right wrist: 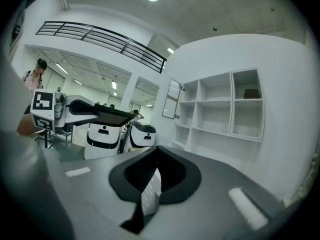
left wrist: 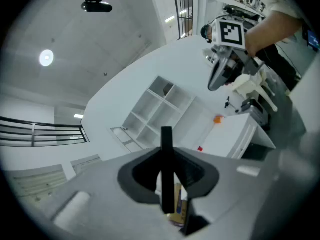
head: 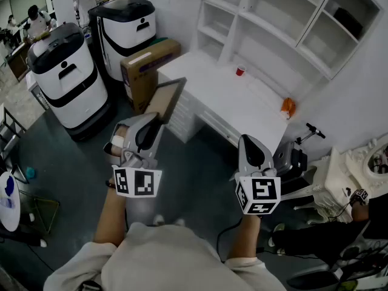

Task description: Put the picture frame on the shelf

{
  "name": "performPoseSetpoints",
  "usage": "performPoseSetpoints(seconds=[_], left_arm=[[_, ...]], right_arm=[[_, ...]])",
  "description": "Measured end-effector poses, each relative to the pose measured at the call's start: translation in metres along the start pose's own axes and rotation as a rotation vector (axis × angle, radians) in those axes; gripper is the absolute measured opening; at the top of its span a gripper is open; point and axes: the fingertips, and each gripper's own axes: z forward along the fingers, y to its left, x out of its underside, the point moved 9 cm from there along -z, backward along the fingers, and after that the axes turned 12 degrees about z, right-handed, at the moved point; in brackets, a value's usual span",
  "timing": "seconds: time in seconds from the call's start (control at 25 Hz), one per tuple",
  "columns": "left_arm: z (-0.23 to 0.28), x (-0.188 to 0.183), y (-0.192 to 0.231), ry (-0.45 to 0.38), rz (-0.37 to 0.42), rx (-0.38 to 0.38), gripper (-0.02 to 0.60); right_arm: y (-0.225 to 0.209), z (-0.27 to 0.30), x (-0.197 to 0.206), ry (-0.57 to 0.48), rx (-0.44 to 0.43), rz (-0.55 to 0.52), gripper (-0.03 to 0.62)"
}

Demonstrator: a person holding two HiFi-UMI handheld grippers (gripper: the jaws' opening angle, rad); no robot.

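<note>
The picture frame (head: 167,97), dark-rimmed with a brown back, is held out ahead of me, tilted, over the floor just before the white desk (head: 242,105). My left gripper (head: 151,125) is shut on its near edge. In the left gripper view the frame (left wrist: 166,140) shows as a thin dark bar pinched between the jaws. My right gripper (head: 249,140) hangs beside it to the right, shut and holding nothing; in the right gripper view its jaws meet around (right wrist: 154,159). The white shelf unit (head: 273,23) rises behind the desk, its compartments mostly bare.
A red cup (head: 240,70) and an orange object (head: 288,107) sit on the desk. A cardboard box (head: 148,62) and two white machines (head: 66,77) stand at the left. Equipment and a white chair (head: 297,159) crowd the right. People stand in the far left background.
</note>
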Motion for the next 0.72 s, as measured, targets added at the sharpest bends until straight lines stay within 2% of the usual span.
performPoseSetpoints(seconds=[0.24,0.4,0.48,0.72], left_arm=[[0.010,0.004,0.003,-0.001,-0.117,0.010,0.072],[0.012,0.015,0.008,-0.023,-0.294,0.032,0.072],[0.015,0.020,0.008,-0.030,-0.352,0.048,0.072],[0.016,0.039,0.013,-0.052,-0.388,0.058,0.072]], right_arm=[[-0.005,0.003,-0.002,-0.054,-0.035,0.022,0.006],[0.001,0.010,-0.001,-0.057,-0.045,0.011,0.006],[0.002,0.015,0.000,-0.059,-0.040,0.011,0.006],[0.012,0.025,-0.004,-0.066,-0.015,0.012,0.007]])
